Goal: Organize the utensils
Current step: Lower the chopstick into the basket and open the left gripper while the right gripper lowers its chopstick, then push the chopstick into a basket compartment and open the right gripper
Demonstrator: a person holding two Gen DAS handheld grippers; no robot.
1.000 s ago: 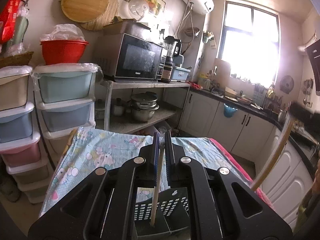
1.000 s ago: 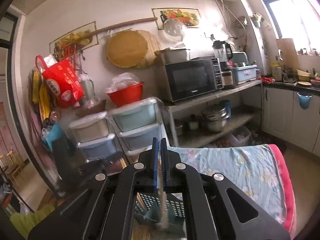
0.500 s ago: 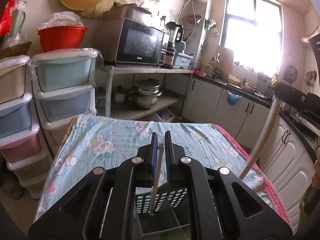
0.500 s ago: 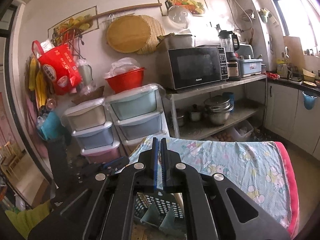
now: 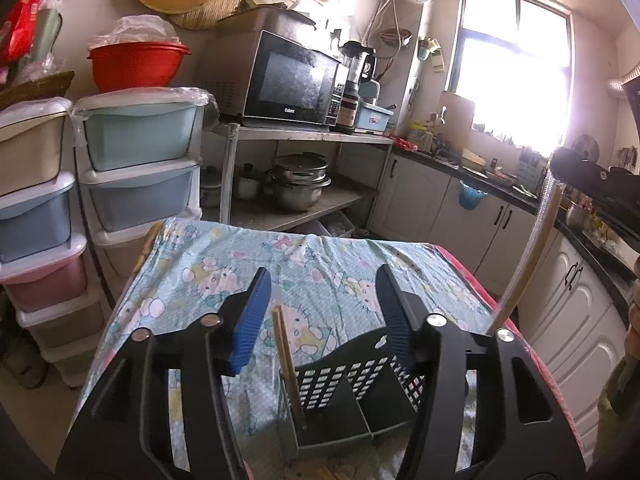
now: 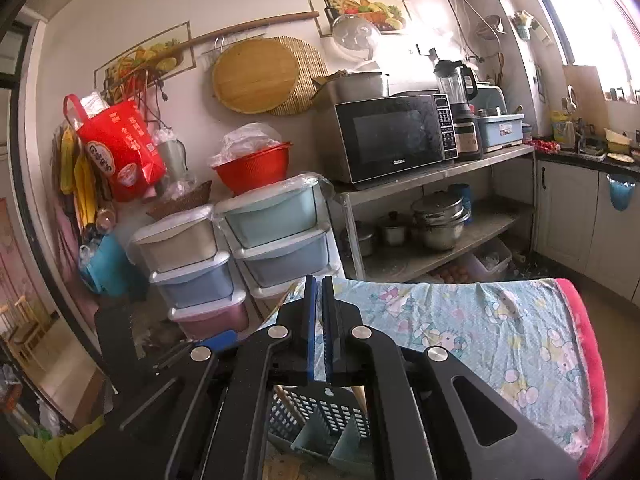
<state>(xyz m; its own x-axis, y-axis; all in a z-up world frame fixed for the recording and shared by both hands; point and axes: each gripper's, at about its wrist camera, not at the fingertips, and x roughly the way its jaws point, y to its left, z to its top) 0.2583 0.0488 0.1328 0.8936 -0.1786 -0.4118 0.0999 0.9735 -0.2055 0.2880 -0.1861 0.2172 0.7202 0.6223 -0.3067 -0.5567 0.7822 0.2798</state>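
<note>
Left hand-held gripper [image 5: 320, 312]: jaws opening, pads clear of the chopstick [image 5: 286, 354], which stands tilted in the left compartment of the basket [image 5: 352, 376] at 6 o'clock on the table [image 5: 320, 264]. Right hand-held gripper [image 6: 319, 332]: jaws nearly closed above the basket [image 6: 320, 412], gripping a long pale utensil handle [image 5: 528, 256], seen at 3 o'clock from the left wrist.

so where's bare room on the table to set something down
The cloth beyond the black basket is bare to the far edge, also toward the pink edge. Crowded at the basket: a chopstick inside, left tool opening over it.
</note>
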